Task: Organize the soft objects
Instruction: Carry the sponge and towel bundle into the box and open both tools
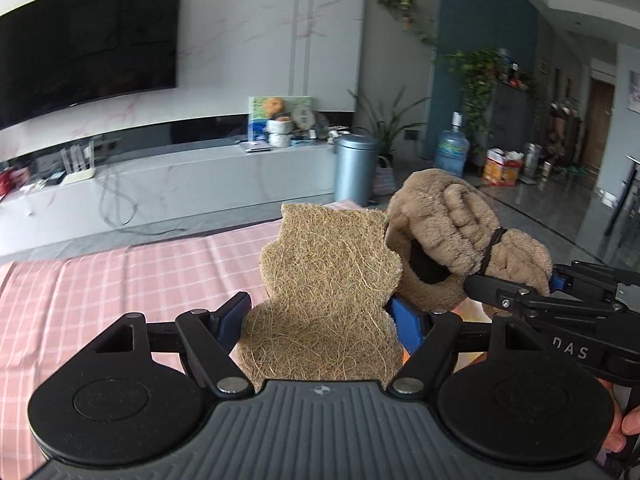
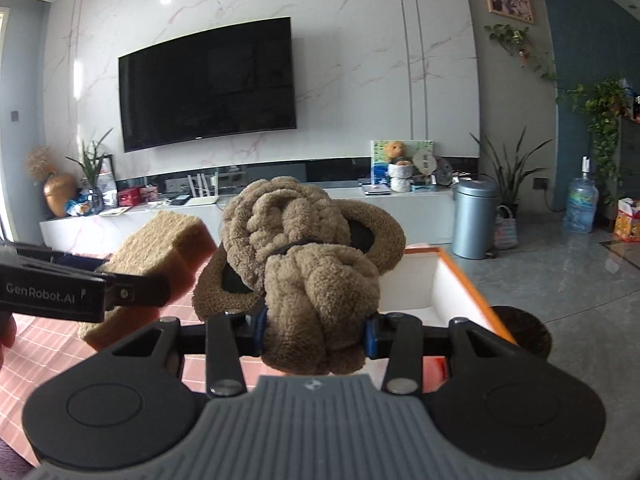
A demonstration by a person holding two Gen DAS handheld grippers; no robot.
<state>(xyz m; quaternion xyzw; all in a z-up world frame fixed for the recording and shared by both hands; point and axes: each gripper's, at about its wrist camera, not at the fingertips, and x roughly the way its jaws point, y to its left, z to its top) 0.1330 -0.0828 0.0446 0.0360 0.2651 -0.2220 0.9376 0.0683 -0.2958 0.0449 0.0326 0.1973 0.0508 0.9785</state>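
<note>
Can't really see the lower end of either item, since each one disappears behind its own hand-held gripper body, and the inside of the white box with the orange rim is mostly blocked by plush, so no idea what's in it. The left hand-held gripper is pinching a coarse fibre scouring sponge between its blue pads, with the sponge standing up straight out of the jaws; from the right wrist view you can see it has an orange foam backing. The right hand-held gripper is clamped on a brown plush bundle, fluffy stuff tied round the middle with a black elastic band, sticking up and forward from the fingers. The two items sit just beside each other in the air over the pink checked tablecloth on the table. Behind: wall TV, low TV cabinet, grey pedal bin, water jug.
</note>
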